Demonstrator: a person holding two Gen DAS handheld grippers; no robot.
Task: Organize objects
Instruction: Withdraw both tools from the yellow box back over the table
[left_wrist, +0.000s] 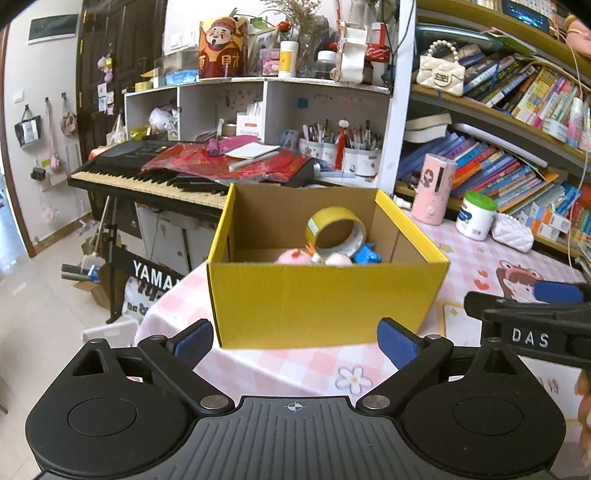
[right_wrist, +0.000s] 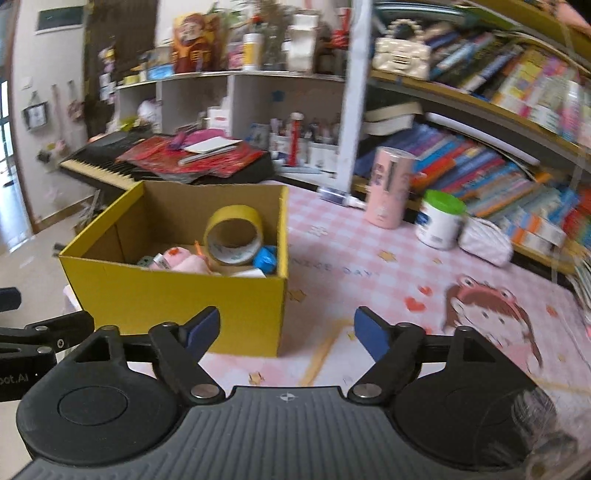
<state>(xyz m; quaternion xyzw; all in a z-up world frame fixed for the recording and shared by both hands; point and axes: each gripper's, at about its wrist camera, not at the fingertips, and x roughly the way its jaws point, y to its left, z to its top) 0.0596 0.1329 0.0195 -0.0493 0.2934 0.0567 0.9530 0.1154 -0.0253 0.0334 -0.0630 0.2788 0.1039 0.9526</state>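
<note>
Yellow cardboard forms the open box (left_wrist: 325, 302) standing on the pink checked tablecloth (left_wrist: 295, 365), its inside bare brown board. Its near wall hides most of what lies within. Over the rim show a roll of yellow tape (left_wrist: 335, 232) standing on edge against the back, two soft pink plush shapes (left_wrist: 295, 257) cut off by the wall, and a blue crumpled item (left_wrist: 367, 256) in the right corner whose kind cannot be made out. From the right wrist view the same roll (right_wrist: 233, 236) leans beside the blue item (right_wrist: 265, 257), with pale pink plush (right_wrist: 184, 263) and small white bits too blurred to name.

The left gripper (left_wrist: 295, 341) hangs just before the box's near wall with its jaws spread wide, blue ribbed pads at each tip, nothing between them. The right gripper (right_wrist: 286, 330) is also spread apart and empty, pointing at the box's right corner and the cloth beside it; its picture is smeared by motion, so the bookshelf (right_wrist: 498, 166) and its spines read only as coloured streaks.

Behind the box, a black keyboard (left_wrist: 147, 173) is half covered by red glossy paper (left_wrist: 229, 162). On the cloth to the right stand a pink cylinder (left_wrist: 434, 188), a white tub with a green lid (left_wrist: 476, 216) and a white quilted pouch (left_wrist: 513, 232), well apart from the box.
</note>
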